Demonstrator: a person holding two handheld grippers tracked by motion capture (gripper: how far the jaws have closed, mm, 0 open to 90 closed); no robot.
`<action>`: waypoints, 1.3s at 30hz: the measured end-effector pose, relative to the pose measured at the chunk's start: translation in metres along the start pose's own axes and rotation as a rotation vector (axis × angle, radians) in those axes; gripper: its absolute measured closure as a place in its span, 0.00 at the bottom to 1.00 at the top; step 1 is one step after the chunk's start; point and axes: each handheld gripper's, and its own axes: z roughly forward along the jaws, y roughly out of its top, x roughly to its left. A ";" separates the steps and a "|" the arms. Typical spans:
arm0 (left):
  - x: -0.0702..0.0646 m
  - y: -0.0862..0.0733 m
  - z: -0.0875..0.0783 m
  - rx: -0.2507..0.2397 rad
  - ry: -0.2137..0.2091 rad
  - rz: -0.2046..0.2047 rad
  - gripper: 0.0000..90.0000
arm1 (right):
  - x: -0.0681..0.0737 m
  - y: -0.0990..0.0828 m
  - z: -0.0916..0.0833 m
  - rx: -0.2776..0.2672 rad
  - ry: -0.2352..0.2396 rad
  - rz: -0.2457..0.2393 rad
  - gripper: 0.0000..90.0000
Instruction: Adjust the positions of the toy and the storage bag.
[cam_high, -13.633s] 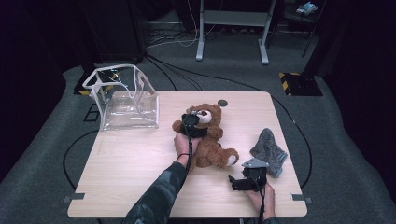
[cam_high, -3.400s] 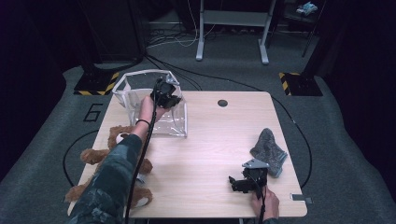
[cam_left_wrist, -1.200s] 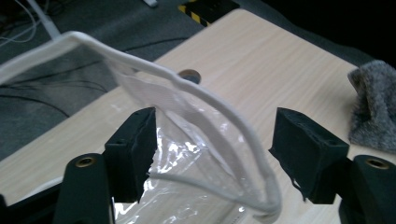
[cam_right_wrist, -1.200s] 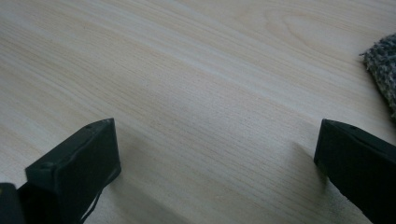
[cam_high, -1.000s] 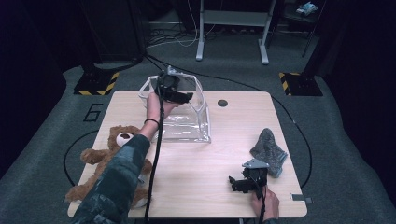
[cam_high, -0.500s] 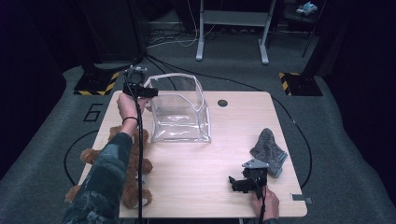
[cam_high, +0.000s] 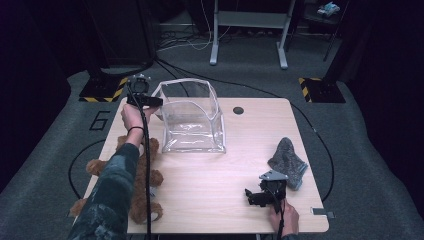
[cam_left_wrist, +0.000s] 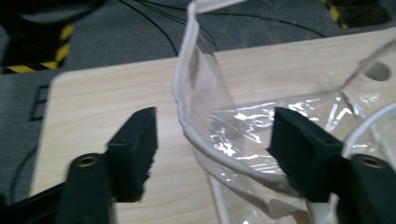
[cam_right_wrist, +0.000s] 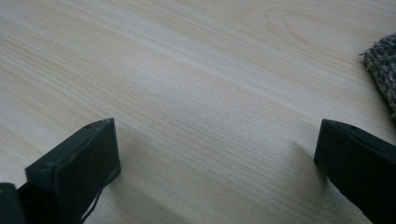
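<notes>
Now the clear plastic bag (cam_high: 192, 120) stands open on the table (cam_high: 240, 165), near the far edge and closer to the far left corner. Its rim is a white band, and no print or label can be read on it. The left hand-held gripper (cam_high: 152, 101) is at the bag's left wall. In the left gripper view (cam_left_wrist: 212, 135) the white rim passes between the two black jaws, which have just been closing, but a gap remains on each side and the pads do not press on the plastic.

A brown teddy bear (cam_high: 142, 175) lies at the left near corner of the table, partly under the person's left sleeve (cam_high: 107, 200). A grey knitted cloth (cam_high: 289, 161) lies near the right edge. Just beside it, toward the near edge, the right hand-held gripper (cam_high: 252, 196) rests low on the table, its jaws wide apart and holding nothing. A large "6" (cam_high: 100, 121) is marked on the floor to the left.
</notes>
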 end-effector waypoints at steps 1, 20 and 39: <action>0.001 -0.001 0.002 0.012 -0.019 0.001 0.38 | 0.000 0.000 0.000 0.000 0.000 0.000 0.00; -0.022 -0.008 0.013 0.021 -0.223 0.115 0.86 | 0.000 0.000 0.000 -0.001 -0.001 0.000 0.00; -0.051 -0.007 0.012 0.014 -0.315 0.186 0.86 | 0.000 0.000 0.000 0.000 -0.004 0.003 0.00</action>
